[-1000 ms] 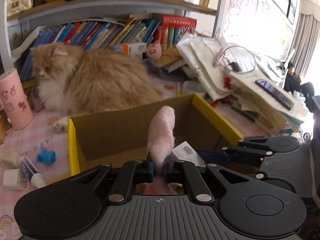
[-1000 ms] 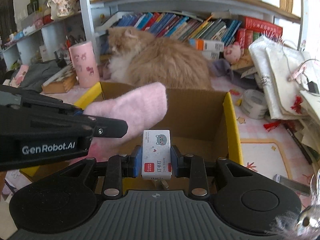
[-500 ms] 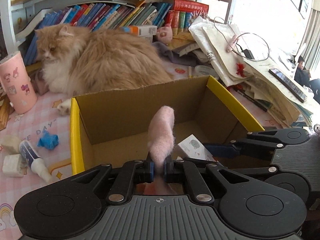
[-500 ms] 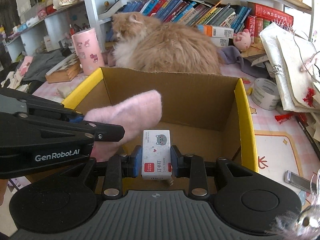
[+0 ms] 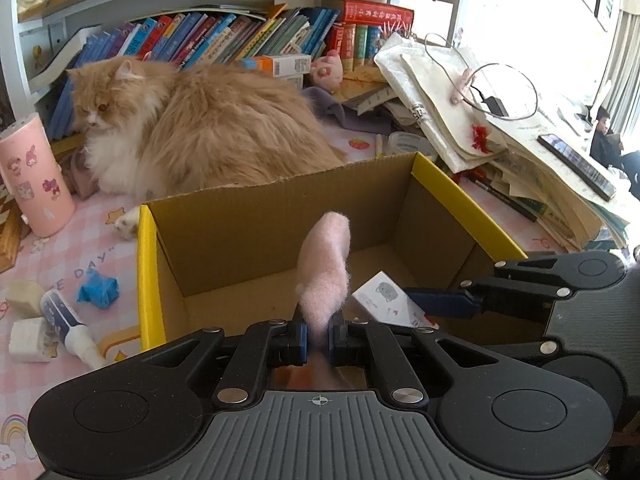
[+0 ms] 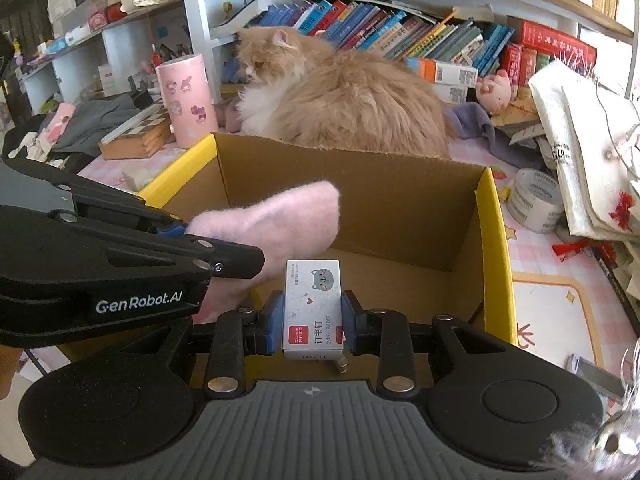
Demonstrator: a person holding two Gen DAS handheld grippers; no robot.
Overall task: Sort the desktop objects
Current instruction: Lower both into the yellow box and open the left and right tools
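An open cardboard box (image 5: 280, 216) (image 6: 360, 184) with yellow flaps stands on the pink desk mat. My left gripper (image 5: 318, 338) is shut on a fluffy pink sock (image 5: 325, 270) that sticks up over the box's near edge; the right wrist view has the same sock (image 6: 276, 220) at the left. My right gripper (image 6: 312, 320) is shut on a small white staples box (image 6: 313, 304) with a cat drawing, held above the box's inside. In the left wrist view that staples box (image 5: 384, 296) and the right gripper's fingers (image 5: 444, 303) come in from the right.
A fluffy orange cat (image 5: 208, 128) (image 6: 352, 100) lies just behind the box. A pink cylinder (image 5: 30, 176), a blue paper scrap (image 5: 98, 290), a tube (image 5: 68, 326) and erasers lie left. Stacked papers (image 5: 500, 148), a tape roll (image 6: 534, 200) and bookshelves stand right and behind.
Both views have tipped downward and drawn a bit closer, so more of the box's inside shows. Both grips are unchanged.
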